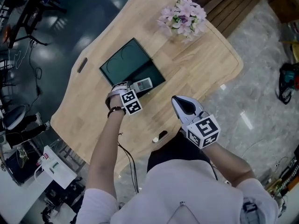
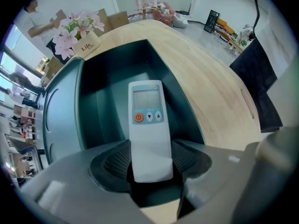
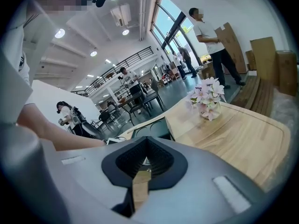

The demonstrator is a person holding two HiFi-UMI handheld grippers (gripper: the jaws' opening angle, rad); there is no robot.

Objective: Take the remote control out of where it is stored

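While left claw (image 2: 150, 161) grasps remote control (image 2: 147, 120) and right claw (image 3: 143, 164) clenches, card (image 2: 87, 45) reads "Life".

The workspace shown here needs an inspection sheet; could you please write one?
Surface: wooden table, bare apart from the items below.
Job's things: remote, held over the open dark green box.
Clutter: pink flowers at the far end of the table.
Grippers: left gripper is shut on the remote's lower end; right gripper is shut and empty, above the near table edge.
Cables: a thin black cable hangs from the left wrist.
Surroundings: open hall; a person by cardboard boxes, other people and chairs further off.
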